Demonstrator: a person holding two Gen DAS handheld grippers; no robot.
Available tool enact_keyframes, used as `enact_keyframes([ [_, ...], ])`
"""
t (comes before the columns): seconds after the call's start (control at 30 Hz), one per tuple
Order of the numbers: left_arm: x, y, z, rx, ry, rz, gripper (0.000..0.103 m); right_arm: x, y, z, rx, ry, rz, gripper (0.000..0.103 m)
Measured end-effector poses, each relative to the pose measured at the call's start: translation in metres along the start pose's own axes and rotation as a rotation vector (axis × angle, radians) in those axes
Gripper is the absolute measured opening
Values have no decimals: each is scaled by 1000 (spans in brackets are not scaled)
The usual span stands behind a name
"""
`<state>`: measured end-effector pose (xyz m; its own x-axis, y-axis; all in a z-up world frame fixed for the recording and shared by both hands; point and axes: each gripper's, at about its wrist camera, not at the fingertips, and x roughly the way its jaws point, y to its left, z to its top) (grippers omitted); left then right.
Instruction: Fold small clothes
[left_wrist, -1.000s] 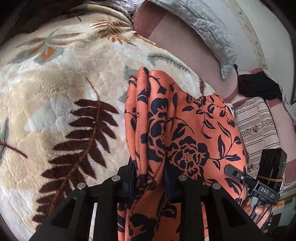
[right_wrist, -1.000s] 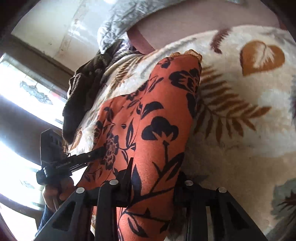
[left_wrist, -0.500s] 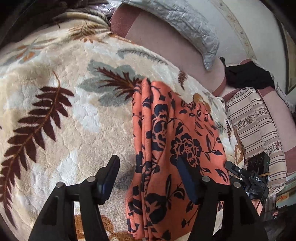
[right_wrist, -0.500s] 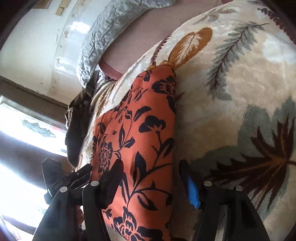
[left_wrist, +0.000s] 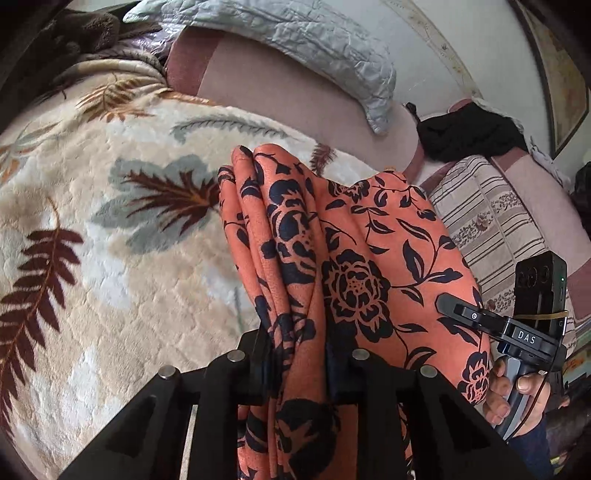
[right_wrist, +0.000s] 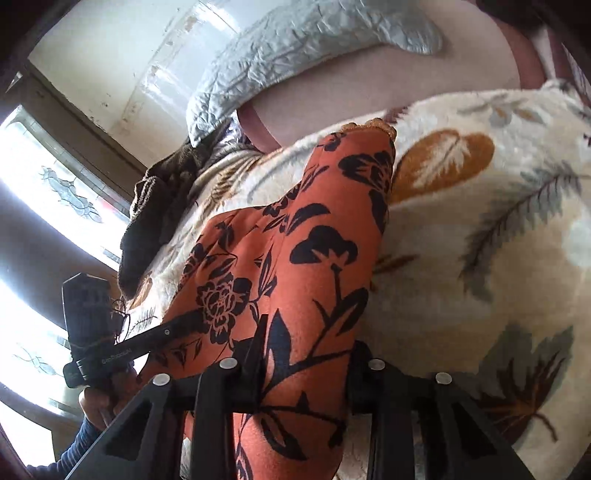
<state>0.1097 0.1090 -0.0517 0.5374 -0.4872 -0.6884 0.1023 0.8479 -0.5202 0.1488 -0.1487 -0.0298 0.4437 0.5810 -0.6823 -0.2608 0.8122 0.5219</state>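
Note:
An orange garment with a black flower print (left_wrist: 354, 258) lies folded lengthwise on a cream leaf-patterned blanket (left_wrist: 110, 258). My left gripper (left_wrist: 297, 354) has its jaws closing on a bunched edge of the garment, and the pads pinch the cloth. In the right wrist view the garment (right_wrist: 317, 240) runs up between the jaws of my right gripper (right_wrist: 306, 354), which are also closing and press on it. Each view shows the other hand-held gripper, the right one (left_wrist: 498, 325) and the left one (right_wrist: 122, 350), at the garment's opposite near corner.
A grey quilted pillow (left_wrist: 295, 33) and a pink sheet lie beyond the blanket (right_wrist: 480, 240). Black clothing (left_wrist: 469, 133) and a striped cloth (left_wrist: 487, 229) sit at the right. A dark brown heap (right_wrist: 159, 214) rests near a bright window (right_wrist: 37, 184).
Half a second ago both grippers stood open over the garment lying flat. Both have since closed on its near edge again, and the cloth is drawn up between the jaws.

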Motion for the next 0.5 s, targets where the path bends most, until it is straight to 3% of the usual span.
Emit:
enact_keyframes([
  [0.07, 12, -11, 14, 0, 2, -20, 24, -9, -9, 14, 11, -27, -3, 33],
  [0.13, 35, -17, 23, -11, 24, 7, 32, -6, -25, 22, 58, -35, -15, 34],
  [0.2, 60, -18, 23, 11, 60, 127, 39, 10, -52, 20, 112, -1, -44, 43],
  [0.23, 69, -14, 21, 9, 91, 190, 45, 14, -67, 15, 164, 1, -103, 55],
  [0.27, 68, -11, 18, 1, 90, 170, 49, 16, -76, 10, 198, 3, -176, 55],
  [0.3, 59, -10, 15, 0, 69, 162, 50, 12, -79, 3, 206, -17, -184, 55],
  [0.4, 27, -18, 4, 57, 4, 211, 52, -15, -66, -10, 184, -136, -174, 57],
  [0.5, 8, -30, -5, 94, -32, 186, 52, -37, -40, -13, 149, -217, -114, 59],
])
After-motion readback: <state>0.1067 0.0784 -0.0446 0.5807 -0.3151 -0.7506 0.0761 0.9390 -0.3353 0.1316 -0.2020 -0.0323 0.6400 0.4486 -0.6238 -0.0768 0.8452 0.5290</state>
